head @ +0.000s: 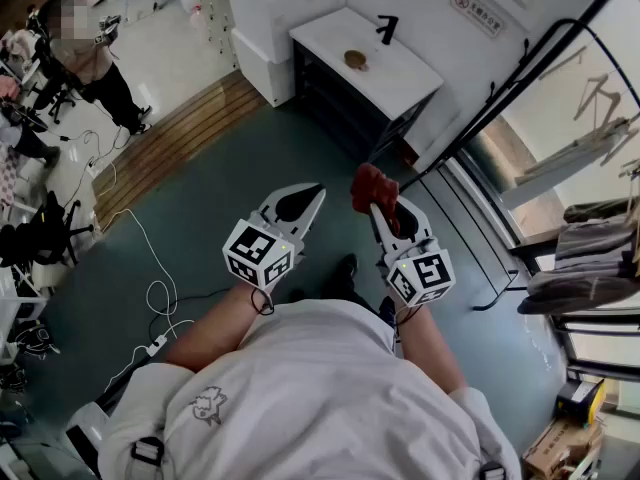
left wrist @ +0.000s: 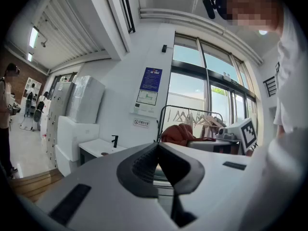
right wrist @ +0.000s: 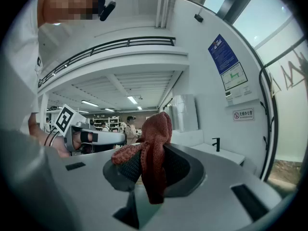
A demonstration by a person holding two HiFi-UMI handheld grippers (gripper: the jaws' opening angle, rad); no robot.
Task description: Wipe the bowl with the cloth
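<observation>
— Where is the cloth?
— The rust-red knitted cloth (right wrist: 153, 143) is bunched between the jaws of the right gripper (head: 378, 206), one end hanging down.
— And the bowl?
— The small brown bowl (head: 355, 60) stands upright about the middle of the white bench (head: 410, 78).

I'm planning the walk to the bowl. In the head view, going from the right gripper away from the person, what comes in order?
The right gripper → red cloth in its jaws → white counter → brown bowl → black faucet.
</observation>
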